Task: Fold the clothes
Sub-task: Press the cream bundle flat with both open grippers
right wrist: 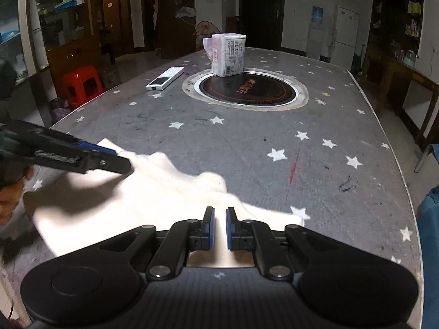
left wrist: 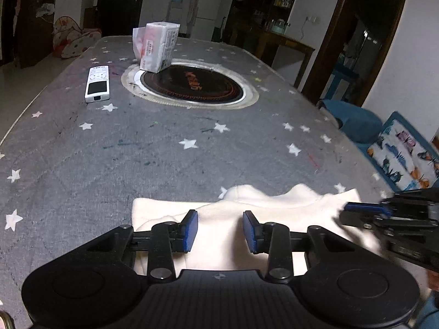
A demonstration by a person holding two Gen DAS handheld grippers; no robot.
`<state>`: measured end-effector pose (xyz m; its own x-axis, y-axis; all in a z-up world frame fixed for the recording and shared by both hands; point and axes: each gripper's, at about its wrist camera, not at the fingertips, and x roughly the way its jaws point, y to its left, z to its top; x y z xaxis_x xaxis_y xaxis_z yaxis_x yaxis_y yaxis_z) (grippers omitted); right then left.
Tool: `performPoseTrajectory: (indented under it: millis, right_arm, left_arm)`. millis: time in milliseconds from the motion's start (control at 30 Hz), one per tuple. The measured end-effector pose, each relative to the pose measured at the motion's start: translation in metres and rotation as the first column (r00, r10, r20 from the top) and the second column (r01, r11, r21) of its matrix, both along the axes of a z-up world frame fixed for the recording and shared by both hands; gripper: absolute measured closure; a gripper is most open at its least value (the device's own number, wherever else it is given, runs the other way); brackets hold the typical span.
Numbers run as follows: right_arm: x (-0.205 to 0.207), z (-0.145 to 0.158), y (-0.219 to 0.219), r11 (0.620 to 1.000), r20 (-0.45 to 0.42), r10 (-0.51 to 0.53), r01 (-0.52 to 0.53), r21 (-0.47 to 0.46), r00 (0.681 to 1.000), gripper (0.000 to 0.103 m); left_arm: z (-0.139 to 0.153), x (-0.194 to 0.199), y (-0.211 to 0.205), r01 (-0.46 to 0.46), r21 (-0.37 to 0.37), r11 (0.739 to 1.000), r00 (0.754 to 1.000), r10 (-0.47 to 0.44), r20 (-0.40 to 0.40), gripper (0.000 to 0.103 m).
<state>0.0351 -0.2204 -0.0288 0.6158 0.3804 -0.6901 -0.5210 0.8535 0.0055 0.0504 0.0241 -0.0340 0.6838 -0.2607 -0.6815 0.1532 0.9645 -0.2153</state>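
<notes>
Grey star-print table [left wrist: 137, 150], cream garment [left wrist: 219, 235] lower centre: my left gripper [left wrist: 220, 231] spread above it, right gripper [right wrist: 220, 227] nearly pressed together, no cloth visibly held; I judge edge-pinching comes next.

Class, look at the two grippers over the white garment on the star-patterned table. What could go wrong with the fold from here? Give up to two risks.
1. The left gripper stands open over the white garment, gripping nothing, so that side may lag behind and the fold could skew.
2. The garment's far edge already lies wavy and bunched; folding over it would likely trap creases.
</notes>
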Motion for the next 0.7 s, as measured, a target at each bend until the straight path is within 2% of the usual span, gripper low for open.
performPoseTrajectory:
  millis: [167, 300, 400, 567, 700]
  right_arm:
    - [-0.028, 0.008, -0.003, 0.999, 0.004, 0.048, -0.048, 0.003, 0.999, 0.091]
    - [-0.054, 0.015, -0.003, 0.993, 0.018, 0.115, -0.115, -0.001, 0.993, 0.090]
    - [-0.070, 0.015, -0.001, 0.988, 0.022, 0.157, -0.157, -0.010, 0.987, 0.090]
    - [-0.085, 0.009, 0.012, 0.980, 0.040, 0.199, -0.198, -0.026, 0.979, 0.090]
    - [-0.092, 0.002, 0.021, 0.975, 0.053, 0.218, -0.215, -0.046, 0.975, 0.090]
  left_arm:
    - [0.008, -0.015, -0.001, 0.019, 0.007, 1.000, 1.000, -0.019, 0.020, 0.063]
    - [0.020, -0.044, 0.003, 0.058, -0.006, 0.998, 0.997, -0.058, 0.049, 0.062]
    - [0.025, -0.068, -0.003, 0.101, 0.012, 0.995, 0.993, -0.102, 0.064, 0.062]
    - [0.018, -0.094, -0.017, 0.142, 0.052, 0.988, 0.987, -0.146, 0.068, 0.062]
    - [0.008, -0.099, -0.025, 0.159, 0.063, 0.985, 0.985, -0.162, 0.054, 0.062]
